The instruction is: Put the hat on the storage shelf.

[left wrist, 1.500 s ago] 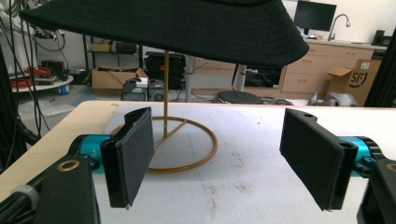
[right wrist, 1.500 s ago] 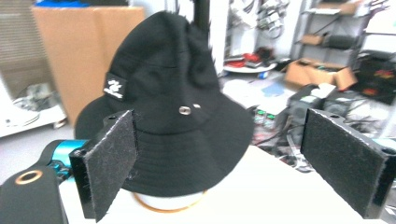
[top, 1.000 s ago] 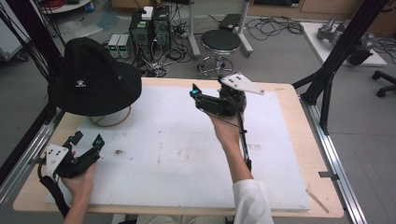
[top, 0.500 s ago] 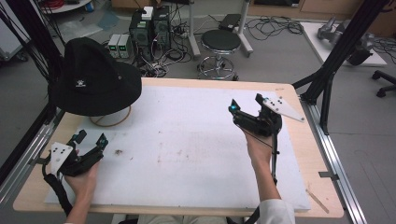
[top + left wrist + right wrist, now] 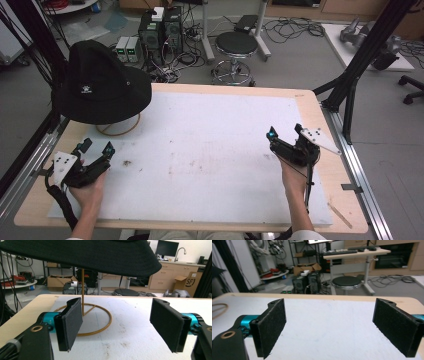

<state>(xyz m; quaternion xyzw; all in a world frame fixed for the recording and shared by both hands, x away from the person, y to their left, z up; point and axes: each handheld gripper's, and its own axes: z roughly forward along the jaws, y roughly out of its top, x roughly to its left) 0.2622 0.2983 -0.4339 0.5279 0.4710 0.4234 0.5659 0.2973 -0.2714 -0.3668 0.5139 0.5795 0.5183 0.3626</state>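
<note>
The black bucket hat (image 5: 100, 82) sits on a gold wire stand (image 5: 119, 131) at the far-left corner of the white mat (image 5: 200, 150), brim hanging free all round, crown level. In the left gripper view the stand's thin upright rod (image 5: 82, 291) and ring base (image 5: 100, 322) are plain to see under the brim (image 5: 100, 255).

The left gripper (image 5: 95, 149) rests low at the near-left of the mat, jaws wide apart w/ nothing between them, pointed toward the stand. The right gripper (image 5: 285, 135) sits near the right edge, well apart from the hat, jaws also spread and empty.

Judging by where things lie, the hat is the thing in hand & the left gripper is the one placed to reach it. To do that well:

- Go for the brim's near edge, not the crown; soft fabric gives the pads something thin to pinch.
- Come in under the brim at its height, one jaw above & one below, clear of the rod.
- Close fully before any lift; floppy cloth probably slips from a half-grip.
- Lift straight up off the rod so the light stand isn't dragged or tipped.
- The right gripper could steady the ring base or take the opposite brim edge, since a one-sided hold would likely let the hat sag.
</note>
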